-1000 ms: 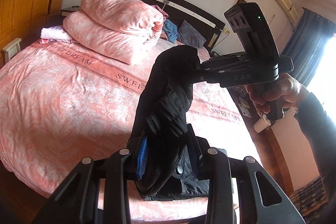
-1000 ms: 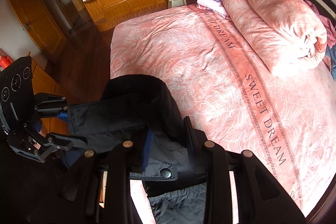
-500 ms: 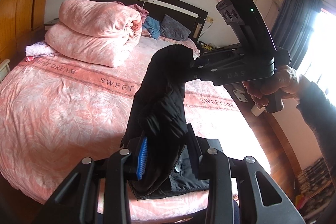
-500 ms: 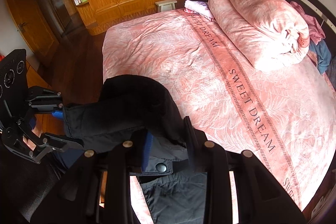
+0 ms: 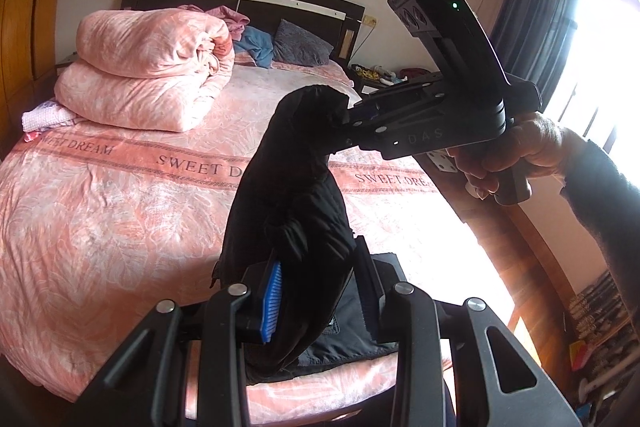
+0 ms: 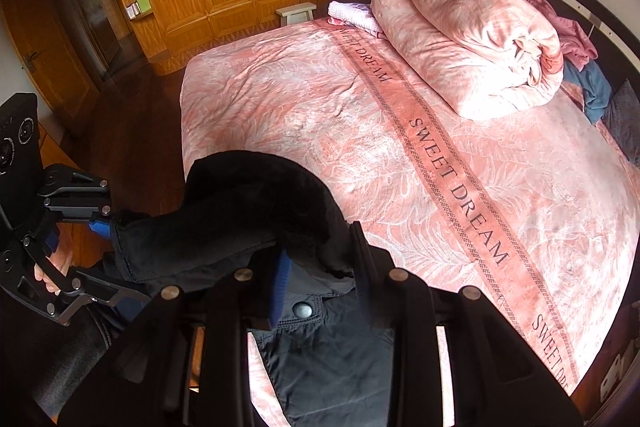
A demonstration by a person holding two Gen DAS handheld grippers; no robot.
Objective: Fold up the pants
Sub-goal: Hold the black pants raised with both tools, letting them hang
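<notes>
Pink bedding marked SWEET DREAM covers the bed (image 5: 120, 211) ahead of my left gripper (image 5: 320, 291), with a rolled quilt (image 5: 148, 67) far beyond it by the headboard. From this wrist I see my left gripper clenched on a thick bunch of the black pants (image 5: 288, 195), which rise from its pads up to my right gripper (image 5: 340, 115), above and ahead, also clamped on the cloth. More of the pants hang below my left gripper, over the near edge of the bed.

From the right wrist, the waistband with its snap button (image 6: 301, 309) sits right between the pads, and the fabric arches over to my left gripper (image 6: 104, 227), off to the left and just beyond. The rest hangs beneath.

I judge I am carrying the pants to the bed, not yet folding. Next I should spread both grippers apart and lower the pants flat onto the open bedding ahead.
</notes>
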